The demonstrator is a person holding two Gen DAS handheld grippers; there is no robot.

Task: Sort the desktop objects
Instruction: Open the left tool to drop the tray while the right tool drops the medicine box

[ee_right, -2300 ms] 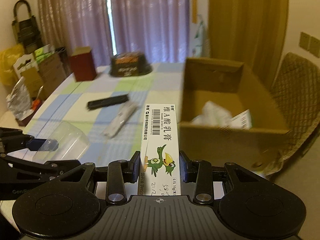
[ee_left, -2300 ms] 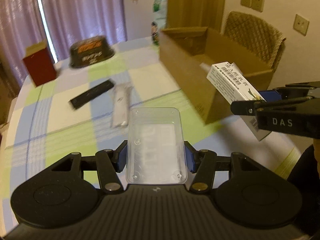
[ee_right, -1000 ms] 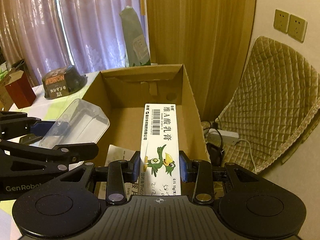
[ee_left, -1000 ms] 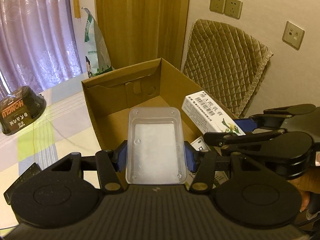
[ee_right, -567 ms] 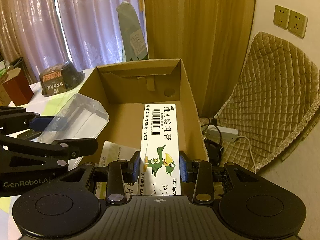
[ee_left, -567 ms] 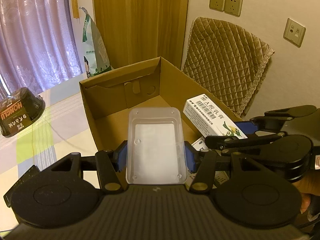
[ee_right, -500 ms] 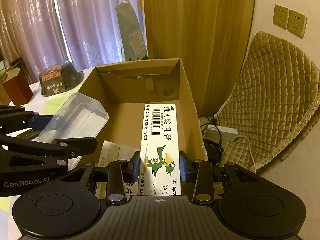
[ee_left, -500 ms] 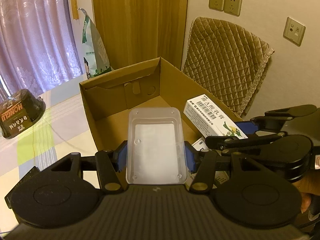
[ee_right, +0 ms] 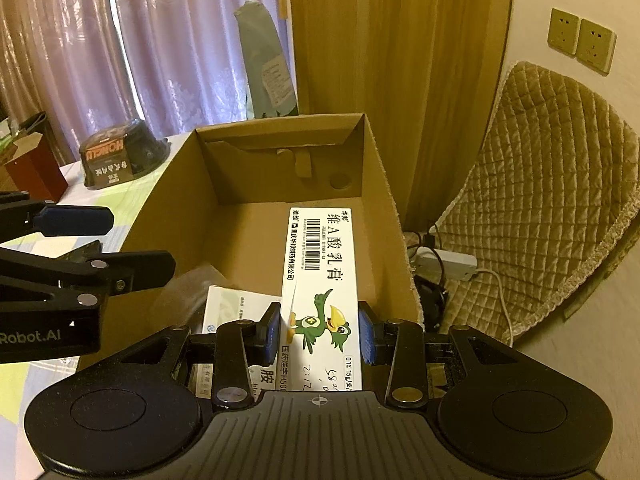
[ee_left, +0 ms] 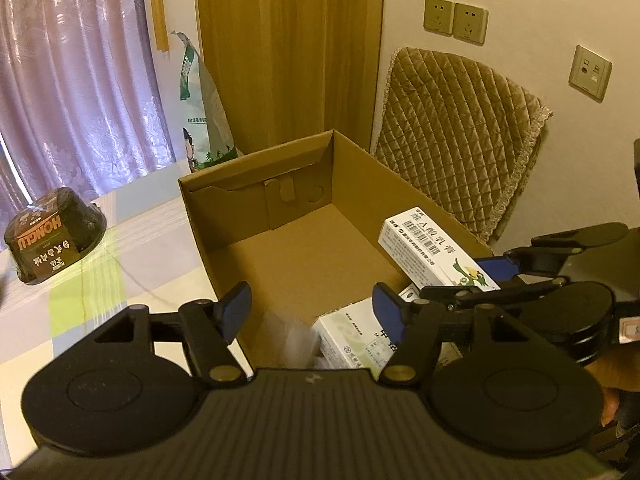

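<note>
Now the left gripper (ee_left: 310,310) hangs over the near end of the carton (ee_left: 304,256) with its jaws spread wide and nothing between them; a blurred clear tray (ee_left: 294,338) shows just below, inside the carton beside a white packet (ee_left: 352,340). Beside it, the right gripper (ee_right: 319,334) has its jaws clamped on the ointment box (ee_right: 322,280), which is held above the carton's right side. An upturned bowl (ee_left: 52,236) sits well apart on the checked tablecloth (ee_left: 132,252).
</note>
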